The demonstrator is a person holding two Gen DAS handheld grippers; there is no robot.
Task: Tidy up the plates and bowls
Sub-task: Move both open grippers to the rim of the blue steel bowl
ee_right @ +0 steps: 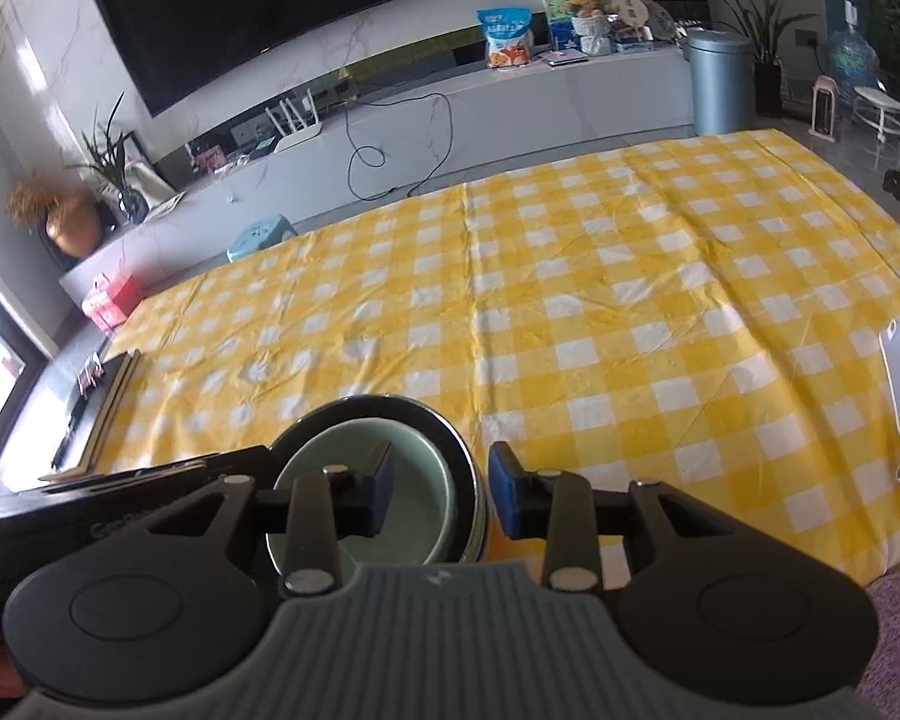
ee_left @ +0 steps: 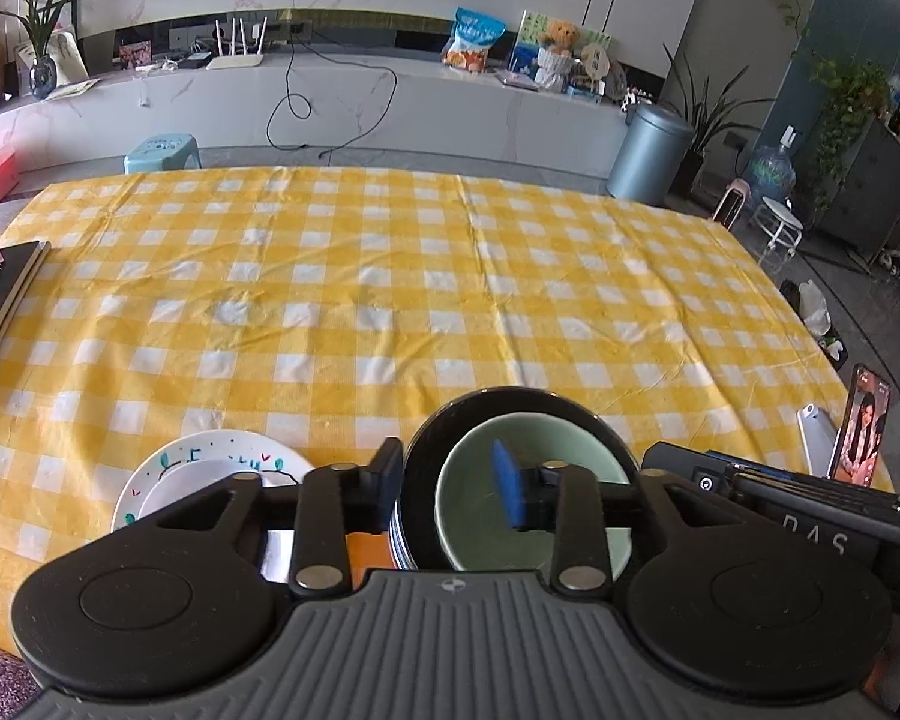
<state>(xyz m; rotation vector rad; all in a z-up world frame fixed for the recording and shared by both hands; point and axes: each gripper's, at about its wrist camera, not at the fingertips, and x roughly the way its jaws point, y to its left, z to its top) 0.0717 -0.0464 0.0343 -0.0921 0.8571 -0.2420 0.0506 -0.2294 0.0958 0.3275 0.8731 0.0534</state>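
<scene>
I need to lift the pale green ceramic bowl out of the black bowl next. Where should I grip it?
Likely best on the rim of the pale green ceramic bowl, from above with one finger inside and one outside. It sits upright, nested in the black bowl, so its outer wall is mostly hidden. The left gripper already straddles both bowls' left walls, jaws open.

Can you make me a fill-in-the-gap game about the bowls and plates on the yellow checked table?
1. The green bowl sits inside a bigger bowl whose colour is ____.
2. The white plate with the drawings lies to the ____ of the stacked bowls in the left wrist view.
3. The tablecloth is checked white and ____.
4. Neither gripper holds anything: both stand ____.

Missing words: black; left; yellow; open
</scene>
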